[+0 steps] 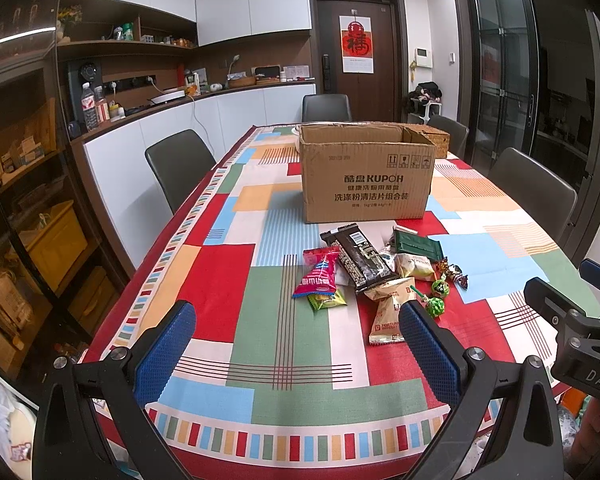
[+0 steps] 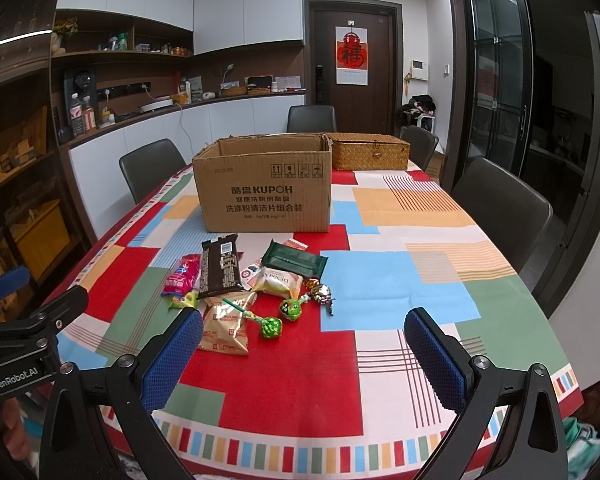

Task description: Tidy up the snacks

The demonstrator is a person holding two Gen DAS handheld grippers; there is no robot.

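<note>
A pile of snacks lies on the patterned tablecloth in front of an open cardboard box (image 1: 366, 172) (image 2: 264, 188). The pile holds a dark brown packet (image 1: 362, 258) (image 2: 219, 266), a pink packet (image 1: 318, 274) (image 2: 182, 274), a beige biscuit packet (image 1: 390, 312) (image 2: 226, 324), a dark green pouch (image 1: 418, 244) (image 2: 294, 260) and two green lollipops (image 1: 436, 306) (image 2: 270, 326). My left gripper (image 1: 296, 344) is open and empty, short of the pile. My right gripper (image 2: 304, 350) is open and empty, just short of the lollipops.
A woven basket (image 2: 370, 152) stands behind the box at the right. Dark chairs (image 1: 178, 164) (image 2: 500, 200) ring the table. The table's near edge (image 2: 300, 456) runs just under the grippers. A counter with bottles is at the left.
</note>
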